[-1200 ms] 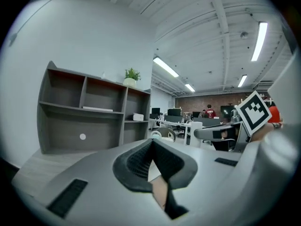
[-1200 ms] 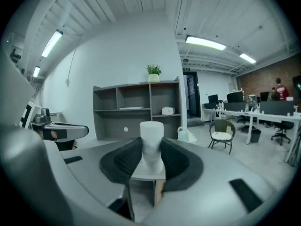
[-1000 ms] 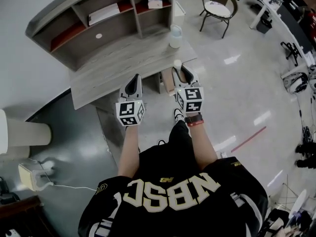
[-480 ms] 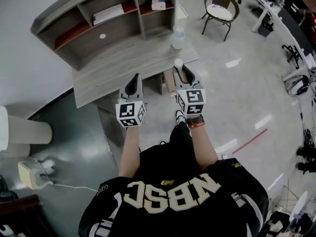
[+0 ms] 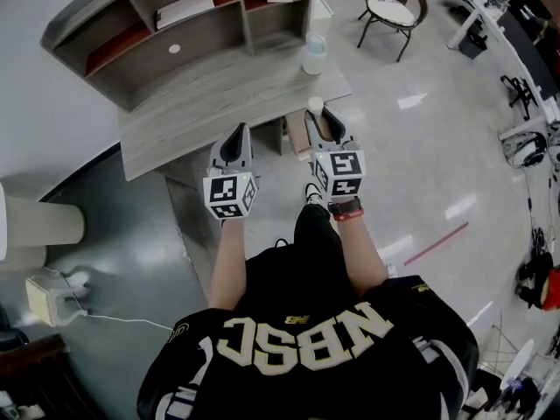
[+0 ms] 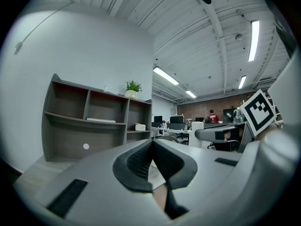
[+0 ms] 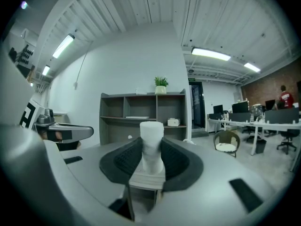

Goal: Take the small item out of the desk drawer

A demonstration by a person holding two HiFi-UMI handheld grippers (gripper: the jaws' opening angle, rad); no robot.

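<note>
In the head view, a person (image 5: 306,339) in a dark jersey is seen from above, with both grippers held out over the front edge of a grey wooden desk (image 5: 201,103). The left gripper (image 5: 237,134) is held near the middle of that edge, and the right gripper (image 5: 325,121) at the desk's right front corner, with a small white item (image 5: 315,104) at its tip. A shelf unit (image 5: 140,24) is set at the back of the desk, a white jug (image 5: 313,54) stands on the desk's right end, and a chair (image 5: 392,3) is seen on the floor beyond. In the left gripper view, the left gripper (image 6: 151,147) is shown with its jaws closed together and nothing between them; the shelf unit (image 6: 89,121), topped by a potted plant (image 6: 133,87), is seen ahead. In the right gripper view, the small white item (image 7: 151,128) is held upright in the right gripper (image 7: 151,159), both pads pressed against its sides, above the desk (image 7: 146,179). The shelf unit (image 7: 141,112) and the chair (image 7: 226,142) are seen behind it.
</note>
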